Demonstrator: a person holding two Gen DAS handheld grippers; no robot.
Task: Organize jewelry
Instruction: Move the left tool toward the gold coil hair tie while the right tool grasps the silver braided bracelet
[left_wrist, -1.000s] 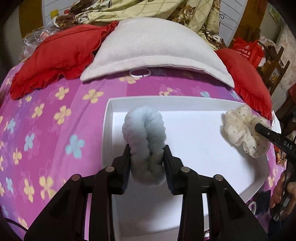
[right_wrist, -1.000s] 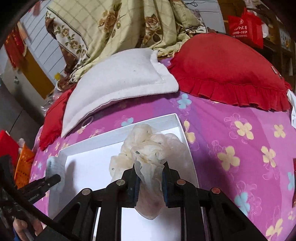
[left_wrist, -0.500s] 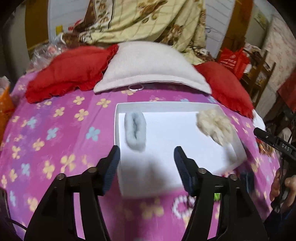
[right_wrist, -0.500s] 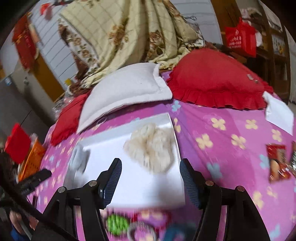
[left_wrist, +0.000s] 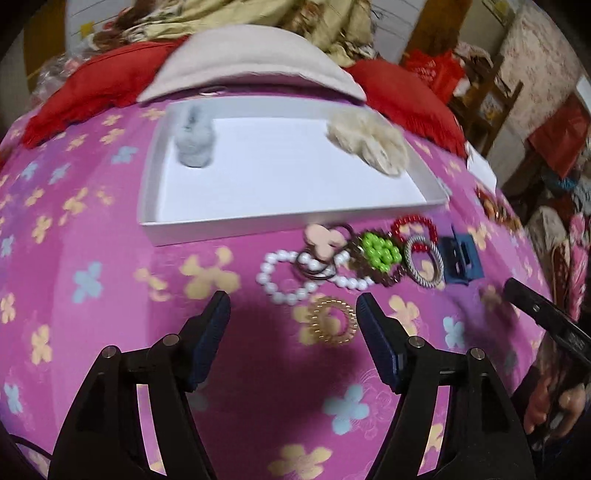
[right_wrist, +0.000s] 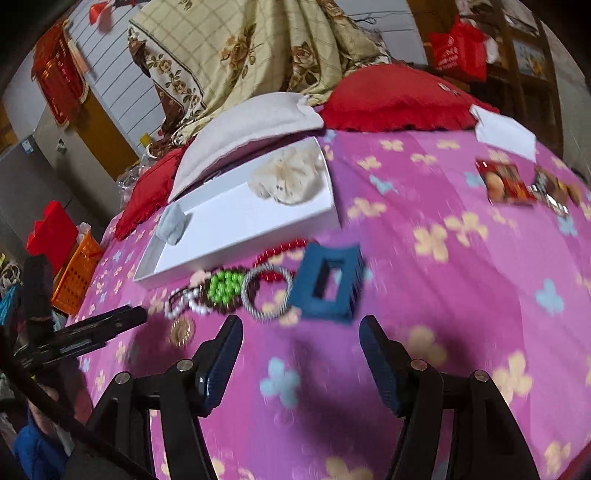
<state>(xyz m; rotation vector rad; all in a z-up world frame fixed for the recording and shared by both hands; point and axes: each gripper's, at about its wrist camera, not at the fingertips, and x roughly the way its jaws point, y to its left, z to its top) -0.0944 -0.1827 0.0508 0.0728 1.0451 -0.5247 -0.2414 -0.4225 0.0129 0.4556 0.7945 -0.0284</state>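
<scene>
- The left gripper (left_wrist: 291, 314), which a second ago clamped the grey fluffy scrunchie (left_wrist: 194, 142), now stands with jaws spread wide and empty; that scrunchie lies in the white tray (left_wrist: 258, 221) at its far left corner.
- The right gripper (right_wrist: 301, 338) has likewise let go of the cream scrunchie (right_wrist: 290, 177), now lying at the tray's far right end.
- Both grippers have pulled back from the tray, bringing a cluster of jewelry into view: a gold coil ring (left_wrist: 332, 321) and a blue hair claw (right_wrist: 328, 282).
</scene>
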